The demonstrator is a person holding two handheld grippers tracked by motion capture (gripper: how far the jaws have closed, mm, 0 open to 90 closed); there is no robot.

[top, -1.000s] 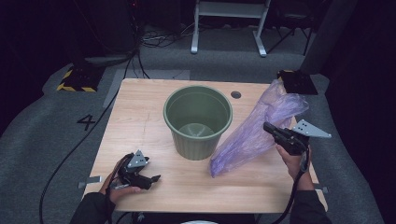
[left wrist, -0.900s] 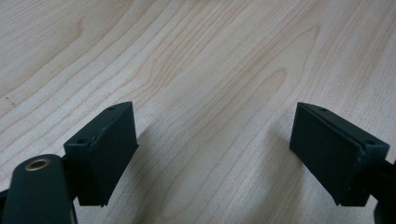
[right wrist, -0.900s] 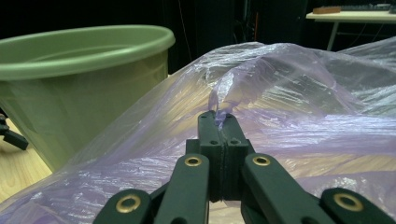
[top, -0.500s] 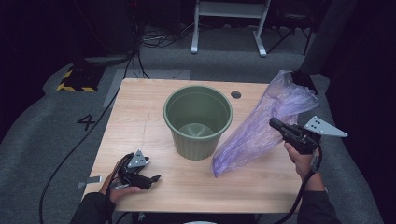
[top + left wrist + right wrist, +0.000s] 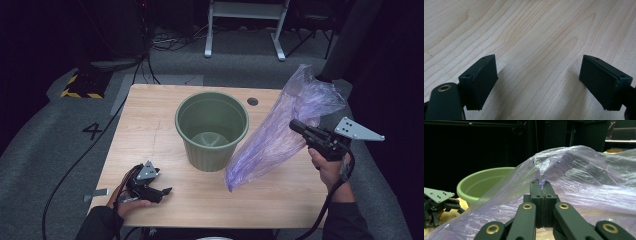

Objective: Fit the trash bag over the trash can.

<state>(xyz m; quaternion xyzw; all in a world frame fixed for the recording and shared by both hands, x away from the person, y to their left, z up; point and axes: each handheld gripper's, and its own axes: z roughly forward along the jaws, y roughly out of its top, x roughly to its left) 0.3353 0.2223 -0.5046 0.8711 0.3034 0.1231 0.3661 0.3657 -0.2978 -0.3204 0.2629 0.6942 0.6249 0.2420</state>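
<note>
1. Wooden table [image 5: 150, 130], pale grain, set on grey floor; largest thing in the high view, bare boards also under the left gripper's jaws in the left gripper view.
2. Purple plastic bag [image 5: 280, 135], thin and crinkled, hanging slantwise over the right part of the table: top bunched up high at the far right, bottom tip touching or just above the wood near the front, right of the bin. In the right gripper view, spread as a tented sheet [image 5: 579, 172] across the jaws.
3. Green bin [image 5: 211, 129], ribbed, upright, open-topped, at the table's middle, just left of the bag; rim seen behind the film in the right gripper view [image 5: 484, 178].
4. Right gripper [image 5: 296, 127], lifted off the table at the right side, pointing left into the bag; jaws pressed together, pinching a fold of the purple film between the pads, as plain in the right gripper view [image 5: 543, 185].
5. Left gripper [image 5: 162, 192], low at the near left corner of the table, held in a hand, well apart from bin and bag; jaws spread wide with only bare wood between them [image 5: 537, 82].
6. Small dark round hole [image 5: 252, 101] in the tabletop, far side, between the bin and the bag's upper part.
</note>
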